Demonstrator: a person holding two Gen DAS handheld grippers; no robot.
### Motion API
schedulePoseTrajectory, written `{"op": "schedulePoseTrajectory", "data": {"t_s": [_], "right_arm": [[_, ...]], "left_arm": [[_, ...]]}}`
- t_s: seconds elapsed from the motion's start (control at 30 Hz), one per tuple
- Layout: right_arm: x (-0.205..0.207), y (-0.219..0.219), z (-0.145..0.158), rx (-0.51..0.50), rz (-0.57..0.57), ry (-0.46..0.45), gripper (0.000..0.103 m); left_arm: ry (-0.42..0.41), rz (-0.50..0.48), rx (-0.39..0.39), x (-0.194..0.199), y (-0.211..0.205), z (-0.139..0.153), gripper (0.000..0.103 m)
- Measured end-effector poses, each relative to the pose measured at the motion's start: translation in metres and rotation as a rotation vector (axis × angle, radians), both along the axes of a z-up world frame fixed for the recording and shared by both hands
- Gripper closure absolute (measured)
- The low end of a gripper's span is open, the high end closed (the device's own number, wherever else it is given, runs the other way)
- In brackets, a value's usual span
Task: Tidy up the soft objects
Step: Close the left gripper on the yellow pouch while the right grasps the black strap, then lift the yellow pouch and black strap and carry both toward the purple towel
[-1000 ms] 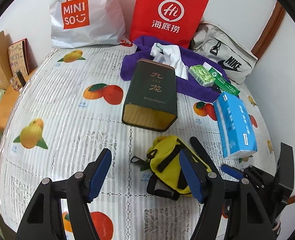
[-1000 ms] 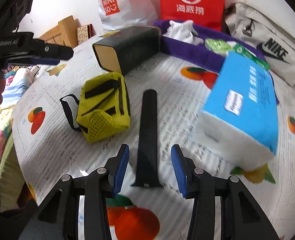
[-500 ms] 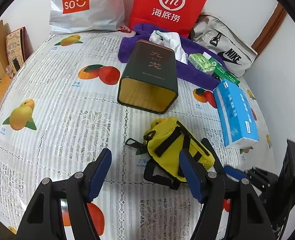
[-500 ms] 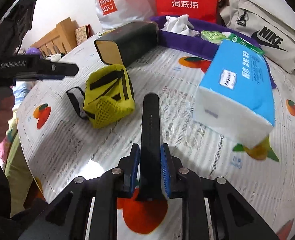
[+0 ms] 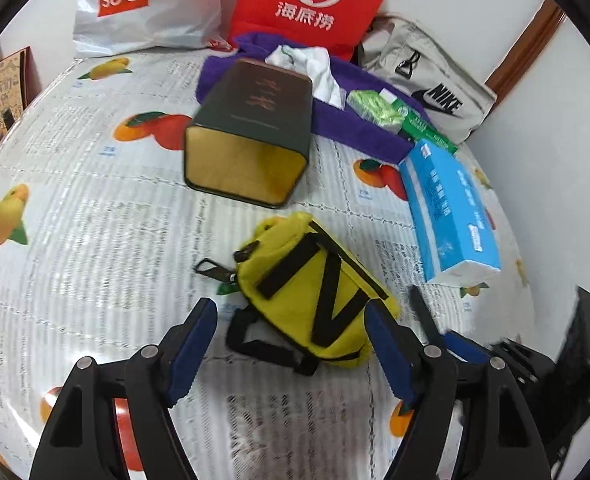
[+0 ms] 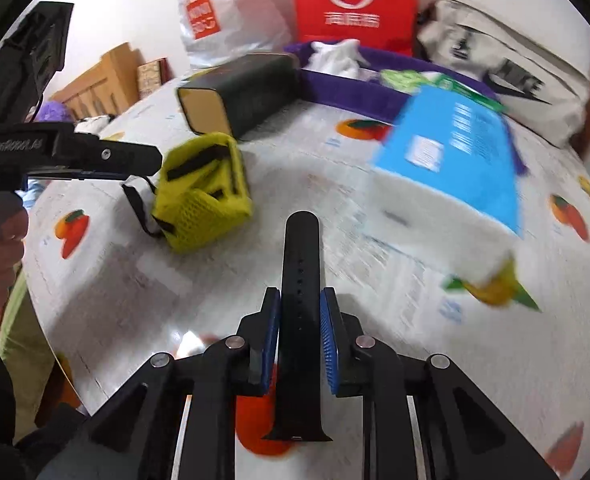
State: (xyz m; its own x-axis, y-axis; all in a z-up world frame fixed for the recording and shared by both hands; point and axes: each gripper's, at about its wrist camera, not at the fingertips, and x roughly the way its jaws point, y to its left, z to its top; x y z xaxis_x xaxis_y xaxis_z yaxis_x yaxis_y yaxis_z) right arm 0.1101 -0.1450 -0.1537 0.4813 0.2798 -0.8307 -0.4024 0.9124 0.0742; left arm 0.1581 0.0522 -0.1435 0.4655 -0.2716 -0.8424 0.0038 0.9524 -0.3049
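My right gripper (image 6: 299, 312) is shut on a black watch strap (image 6: 301, 264) and holds it above the table, pointing forward. My left gripper (image 5: 291, 338) is open, its blue pads on either side of a yellow pouch (image 5: 315, 288) with black straps that lies on the table; the pouch also shows in the right wrist view (image 6: 205, 196). A dark green tin box (image 5: 251, 128) lies on its side behind the pouch, open end toward me. A blue tissue pack (image 5: 449, 208) lies at the right.
A purple towel (image 5: 359, 120) at the back carries a white cloth (image 5: 311, 64) and green packets (image 5: 379, 110). A MINISO bag (image 5: 143, 4), a red bag (image 5: 315, 0) and a grey Nike bag (image 5: 427, 76) stand against the wall. The fruit-print tablecloth (image 5: 75, 208) covers the table.
My right gripper closed on the black strap and lifted it off the table. My left gripper moved forward, so its open pads now flank the yellow pouch.
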Motion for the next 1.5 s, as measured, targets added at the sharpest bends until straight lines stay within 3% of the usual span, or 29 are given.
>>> {"op": "schedulePoseTrajectory", "data": {"t_s": [0.13,0.17,0.33,0.5,0.67,0.73,0.87,0.97,1.1,1.3,1.4,1.5], "right_arm": [[-0.006,-0.025,0.001,0.021,-0.060,0.012,0.083],[-0.006,-0.030,0.000,0.022,-0.069,0.015,0.083],[-0.005,-0.050,-0.005,0.036,-0.098,0.028,0.082],[0.001,-0.053,-0.007,0.060,-0.110,0.032,0.082],[0.002,-0.052,-0.009,0.066,-0.108,0.010,0.081],[0.002,-0.052,-0.010,0.067,-0.106,-0.002,0.081],[-0.001,-0.047,-0.011,0.040,-0.102,-0.032,0.081],[-0.002,-0.045,-0.011,0.021,-0.096,-0.034,0.081],[-0.001,-0.044,-0.010,0.017,-0.095,-0.016,0.078],[-0.005,-0.036,-0.012,-0.012,-0.101,-0.068,0.075],[-0.003,-0.039,-0.013,-0.001,-0.113,-0.073,0.082],[0.000,-0.045,-0.010,0.047,-0.129,-0.033,0.082]], "left_arm": [[0.055,0.023,-0.009,0.011,-0.014,-0.015,0.023],[0.047,0.032,-0.003,0.013,-0.019,-0.017,0.017],[0.046,0.042,0.036,0.030,-0.039,-0.019,0.014],[0.050,0.039,0.141,0.049,-0.064,-0.023,0.008],[0.022,-0.015,0.311,0.055,-0.091,-0.031,0.006],[-0.002,-0.003,0.301,0.054,-0.089,-0.031,0.006],[-0.043,-0.027,0.287,0.046,-0.082,-0.027,0.021],[-0.062,-0.054,0.230,0.030,-0.067,-0.022,0.029],[-0.056,-0.058,0.171,0.016,-0.046,-0.020,0.027],[-0.088,-0.047,0.175,0.008,-0.041,-0.023,0.026],[-0.107,-0.060,0.187,0.009,-0.043,-0.022,0.032],[-0.114,-0.053,0.136,0.007,-0.034,-0.015,0.045]]}}
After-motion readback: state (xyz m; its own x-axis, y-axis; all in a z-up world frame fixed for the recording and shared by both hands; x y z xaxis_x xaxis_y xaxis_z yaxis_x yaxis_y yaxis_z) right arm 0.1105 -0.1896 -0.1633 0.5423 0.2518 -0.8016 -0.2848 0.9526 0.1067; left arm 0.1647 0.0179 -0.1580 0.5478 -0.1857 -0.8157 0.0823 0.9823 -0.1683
